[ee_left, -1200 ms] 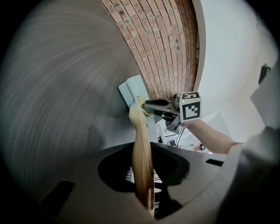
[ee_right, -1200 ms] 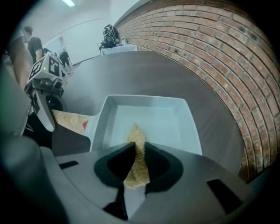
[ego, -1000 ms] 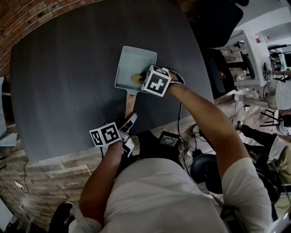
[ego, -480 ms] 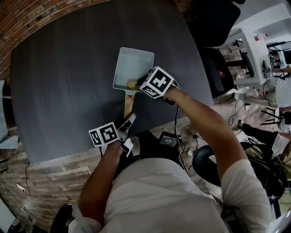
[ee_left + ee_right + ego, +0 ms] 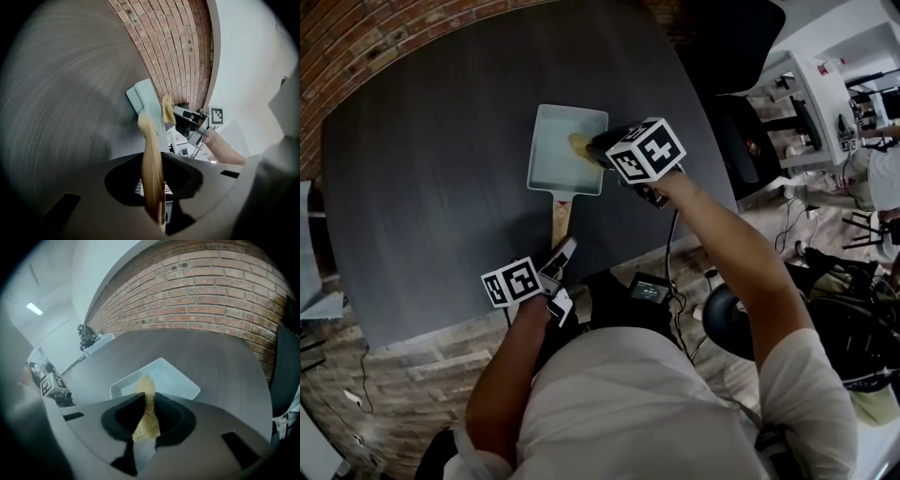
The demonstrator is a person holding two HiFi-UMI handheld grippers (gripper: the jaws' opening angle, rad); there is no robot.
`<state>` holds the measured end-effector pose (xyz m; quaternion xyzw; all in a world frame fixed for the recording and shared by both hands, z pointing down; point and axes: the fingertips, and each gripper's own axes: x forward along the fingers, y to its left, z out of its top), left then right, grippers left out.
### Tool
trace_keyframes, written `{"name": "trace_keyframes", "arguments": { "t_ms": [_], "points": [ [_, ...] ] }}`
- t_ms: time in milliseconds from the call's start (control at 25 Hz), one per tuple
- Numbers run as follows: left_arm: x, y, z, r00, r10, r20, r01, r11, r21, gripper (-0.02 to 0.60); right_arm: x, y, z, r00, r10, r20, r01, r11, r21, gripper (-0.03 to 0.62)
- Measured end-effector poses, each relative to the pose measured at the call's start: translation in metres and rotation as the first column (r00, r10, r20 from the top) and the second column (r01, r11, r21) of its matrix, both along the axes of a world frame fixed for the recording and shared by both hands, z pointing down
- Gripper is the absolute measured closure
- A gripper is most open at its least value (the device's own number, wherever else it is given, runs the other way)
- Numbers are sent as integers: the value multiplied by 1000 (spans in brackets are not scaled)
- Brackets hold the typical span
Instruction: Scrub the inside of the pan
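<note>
Right tongs (image 5: 592,150) shifted toward far right side of pan (image 5: 551,164), clenched on sponge (image 5: 578,143), left tongs (image 5: 564,249) grasping wooden handle (image 5: 562,217)

My left gripper (image 5: 564,253) lies near level, jaws clamped on the handle (image 5: 562,217). My right gripper (image 5: 598,152) tilts down, arm outstretched, pinching the sponge (image 5: 578,143).

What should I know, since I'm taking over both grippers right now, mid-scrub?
Left gripper: shut on the wooden handle of the pan, steadying it.
Right gripper: shut on the yellow sponge, at the right side of the pan's inside; contact unclear.
Pan sits on the dark table.
Done: can't tell how much is scrubbed.
To do: work the sponge across the whole inside.
</note>
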<state>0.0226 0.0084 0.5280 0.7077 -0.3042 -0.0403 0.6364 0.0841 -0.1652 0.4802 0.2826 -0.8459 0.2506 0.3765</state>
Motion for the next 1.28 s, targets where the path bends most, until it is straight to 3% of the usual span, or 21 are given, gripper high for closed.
{"name": "trace_keyframes", "arguments": {
  "t_ms": [240, 600, 800, 1280],
  "points": [
    [2, 0, 0, 1000, 18, 7, -18, 1000, 9, 482, 52, -43, 3, 984, 156, -84, -148, 984, 97, 519],
    [4, 1, -1, 999, 44, 10, -44, 999, 12, 483, 106, -80, 29, 924, 344, -167, -326, 937, 126, 519],
    [6, 0, 0, 998, 64, 21, -65, 998, 16, 483, 106, -88, 46, 916, 343, -206, -328, 939, 106, 519],
    [13, 7, 3, 985, 172, 10, -172, 985, 24, 485, 82, -55, 58, 964, 191, -183, -180, 981, 72, 525]
  ]
}}
